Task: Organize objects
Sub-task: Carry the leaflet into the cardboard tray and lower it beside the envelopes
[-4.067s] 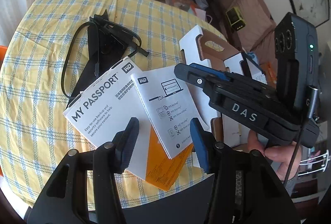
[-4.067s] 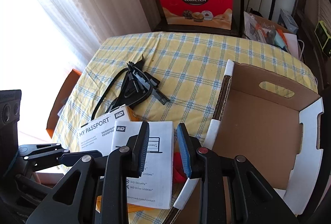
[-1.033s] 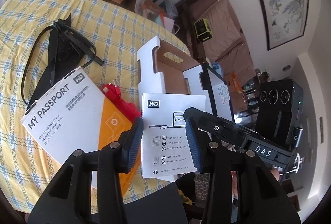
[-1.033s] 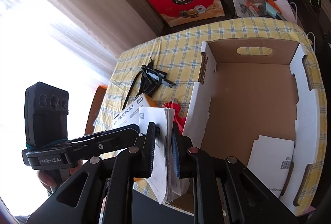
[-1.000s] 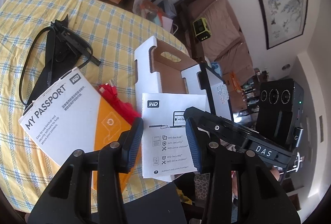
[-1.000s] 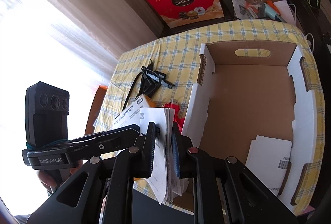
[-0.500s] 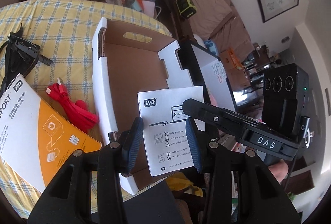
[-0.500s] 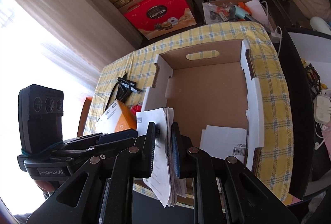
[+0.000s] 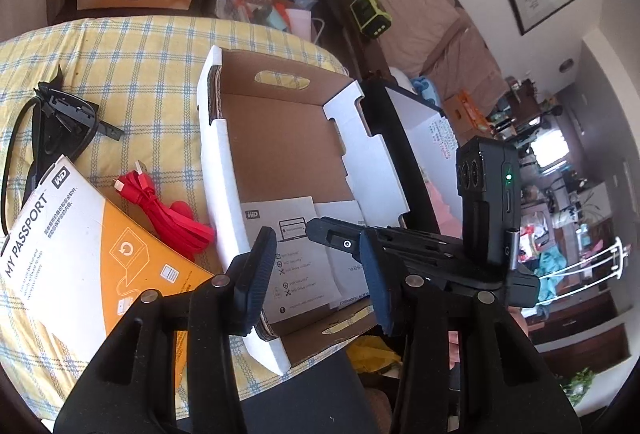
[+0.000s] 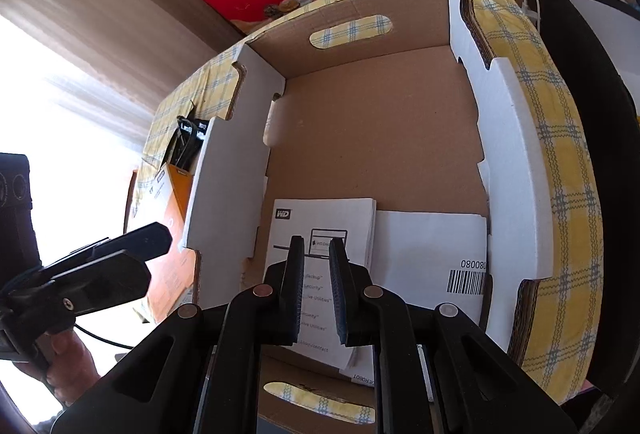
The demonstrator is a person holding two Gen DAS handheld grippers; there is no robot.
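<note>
Listing the contents from left to right:

- Black cable and bracket (image 9: pixel 60 113): laid in a loose tangle on the checked tablecloth (image 9: pixel 140 45), well apart from the carton. It is judged not yet sorted.
- MY PASSPORT box (image 9: pixel 80 254): laid flat near the table edge, with the printed face up. It sits outside the carton and is presumably awaiting its turn.
- Red cable (image 9: pixel 172 222): bundled and set between the MY PASSPORT box and the carton's white side wall, just beside that wall.
- Left gripper (image 9: pixel 316 246): held above the carton's near corner with the jaws spread and nothing between them. It is judged to be kept free for the next pickup.
- Cardboard carton (image 9: pixel 224 161): stood open-topped on the table and evidently used as the collecting container.
- WD booklet (image 10: pixel 320 218): found inside the carton, flat on its floor against the left wall and touching a white barcoded sheet (image 10: pixel 432 254) on its right. It is placed square to the wall, probably to save floor space.
- Right gripper (image 10: pixel 315 246): pointed down into the carton directly over the booklet, with the jaws drawn close to a narrow slit. It cannot be told whether a page edge is nipped there.
</note>
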